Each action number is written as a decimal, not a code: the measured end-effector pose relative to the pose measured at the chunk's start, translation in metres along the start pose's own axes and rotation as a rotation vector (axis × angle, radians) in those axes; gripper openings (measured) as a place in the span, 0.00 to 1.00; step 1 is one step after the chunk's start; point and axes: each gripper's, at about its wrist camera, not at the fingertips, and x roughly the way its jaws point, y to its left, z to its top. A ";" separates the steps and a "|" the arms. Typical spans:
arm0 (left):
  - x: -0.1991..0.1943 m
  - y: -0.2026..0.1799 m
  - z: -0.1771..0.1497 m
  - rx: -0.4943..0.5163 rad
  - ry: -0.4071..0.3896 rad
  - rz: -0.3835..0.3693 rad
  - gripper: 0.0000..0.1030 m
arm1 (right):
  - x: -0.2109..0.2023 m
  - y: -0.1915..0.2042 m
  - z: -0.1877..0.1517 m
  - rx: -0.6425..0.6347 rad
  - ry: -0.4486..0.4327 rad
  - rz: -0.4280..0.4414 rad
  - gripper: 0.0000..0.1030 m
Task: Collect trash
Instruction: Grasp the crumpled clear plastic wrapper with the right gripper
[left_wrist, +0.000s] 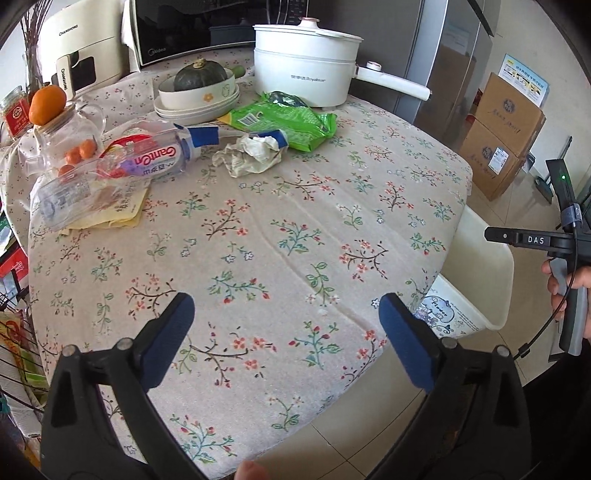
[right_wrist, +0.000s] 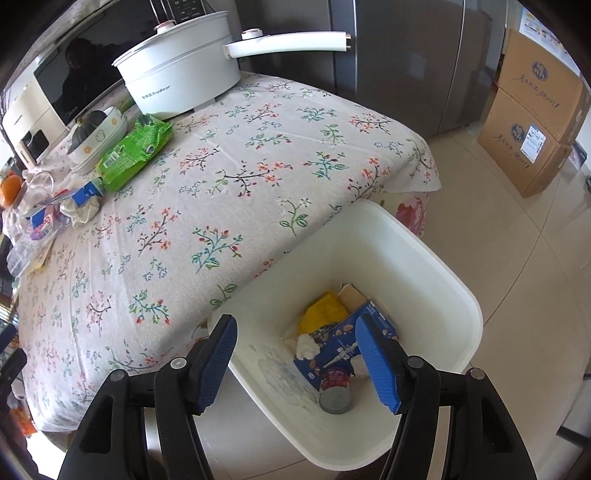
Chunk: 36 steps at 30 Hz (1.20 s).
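1. My right gripper hangs over the white bin, jaws apart and nothing between them. I judge it sits there because the bin is the drop point.
2. The bin stands on the floor, tucked against the worktop edge, its rim partly under the hanging cloth; a short carry from the surface, as I read it.
3. In the bin: a blue carton, a red can, a yellow wrapper, white tissue. The bin floor beneath them is mostly hidden.
4. My left gripper hovers above the near, bare part of the worktop, jaws wide, holding nothing. It faces the remaining trash.
5. Trash still out, far left of the worktop: a crumpled tissue, a green snack bag, a clear plastic bottle lying on its side over a yellow wrapper.
6. The bottle overlaps a glass jar holding small oranges; where one ends is hard to make out.
7. A blue piece by the tissue: I cannot tell what it is.
8. The white pot and the bowl with a squash look like keepers.
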 end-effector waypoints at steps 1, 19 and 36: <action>-0.001 0.005 0.000 -0.005 -0.006 0.005 0.98 | 0.000 0.006 0.001 -0.006 -0.002 0.006 0.69; -0.024 0.104 0.014 -0.173 -0.112 0.149 0.99 | 0.009 0.174 0.034 -0.219 -0.034 0.142 0.74; -0.015 0.159 0.036 -0.375 -0.176 0.112 0.99 | 0.076 0.277 0.075 -0.276 -0.081 0.278 0.74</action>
